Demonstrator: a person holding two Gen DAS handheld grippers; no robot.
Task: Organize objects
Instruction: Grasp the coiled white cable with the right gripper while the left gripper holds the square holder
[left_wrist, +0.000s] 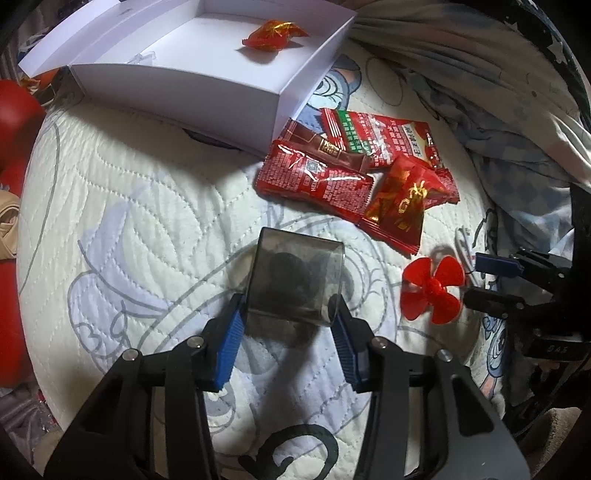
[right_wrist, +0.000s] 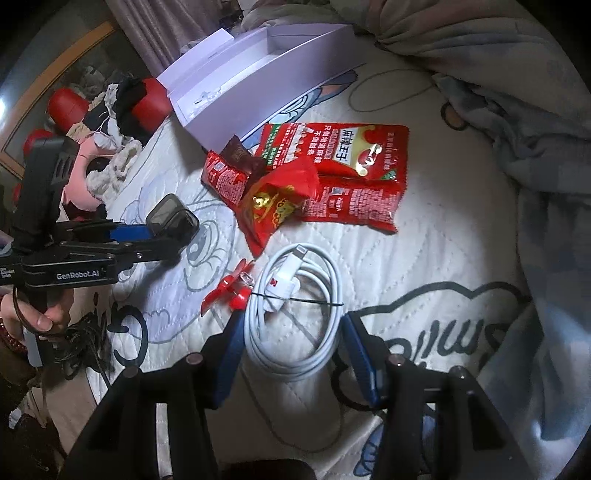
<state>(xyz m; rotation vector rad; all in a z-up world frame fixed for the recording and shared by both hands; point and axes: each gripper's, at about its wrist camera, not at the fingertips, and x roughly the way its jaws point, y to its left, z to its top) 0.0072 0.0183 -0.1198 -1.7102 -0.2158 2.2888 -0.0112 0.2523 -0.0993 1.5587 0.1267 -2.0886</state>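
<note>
Left wrist view: the left tongs (left_wrist: 290, 314) are clamped on a small smoky translucent plastic box (left_wrist: 295, 280) with something dark inside, their blue pads (left_wrist: 229, 343) pressed on its two sides just above the white quilted bed cover (left_wrist: 140, 206). At eleven o'clock from the box lies an open white cardboard box (left_wrist: 207, 85), holding one red foil-wrapped candy (left_wrist: 275, 35). At one o'clock, just beside that white box's corner, sits a heap of red snack packets (left_wrist: 354, 166). At three o'clock lies a small red plastic propeller (left_wrist: 432, 288), with the right tongs' tips (left_wrist: 495, 284) close beside it.

In the right wrist view, the right tongs (right_wrist: 291, 343) stand apart around a coiled white charging cable (right_wrist: 295, 317) bound with a thin black tie; whether the pads touch the coil I cannot tell. The propeller pokes out at ten o'clock of the coil, the packets at twelve. A person's hand (right_wrist: 40, 317) grips the left tool's handle at nine o'clock.
</note>
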